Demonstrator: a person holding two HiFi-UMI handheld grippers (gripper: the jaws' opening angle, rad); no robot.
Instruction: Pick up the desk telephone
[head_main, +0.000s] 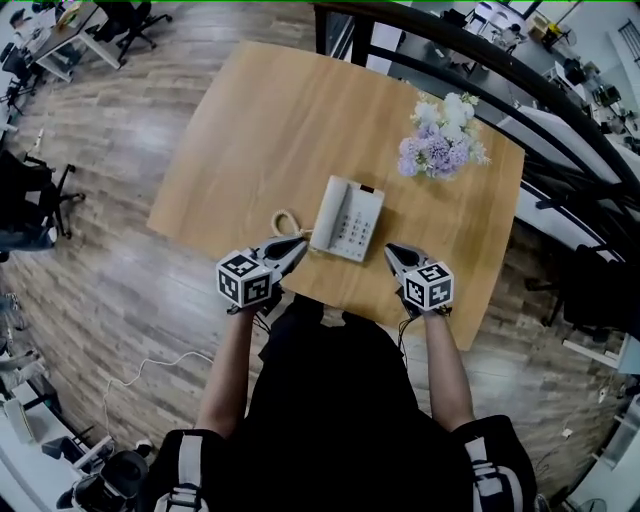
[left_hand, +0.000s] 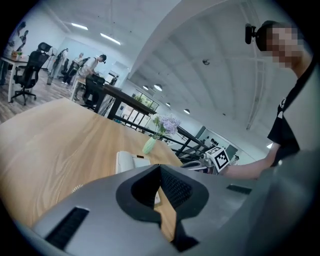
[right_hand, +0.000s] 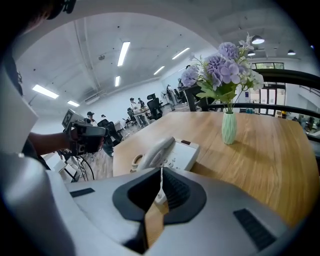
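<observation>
Telephone (head_main: 347, 218) within reach: it lies flat near the front edge of the desk (head_main: 250, 130), handset in its cradle on the left, keypad on the right.

Nearest us, the left claw (head_main: 301, 244) and the right claw (head_main: 391, 250) flank its near corners. Each is pressed together with nothing between the jaws, close beside the telephone but apparently not touching it. A coiled cord (head_main: 286, 222) sits just left of the telephone, beyond the left claw. Farther off, at the desk's right corner, flowers (head_main: 440, 140) stand in a pale green vase (right_hand: 229, 127), well apart from the work.

We judge that both claws must spread before anything else. They should then come in low against the telephone's two long sides, squeeze evenly and lift it level, so the loose handset does not slide from its cradle. The cord should trail freely rather than catch under the left claw.

We can read no brand or label. The keys and a small dark patch at the telephone's far edge are too small to make out. The marker cube (head_main: 245, 278) on each claw carries black-and-white square patterns, not words.
</observation>
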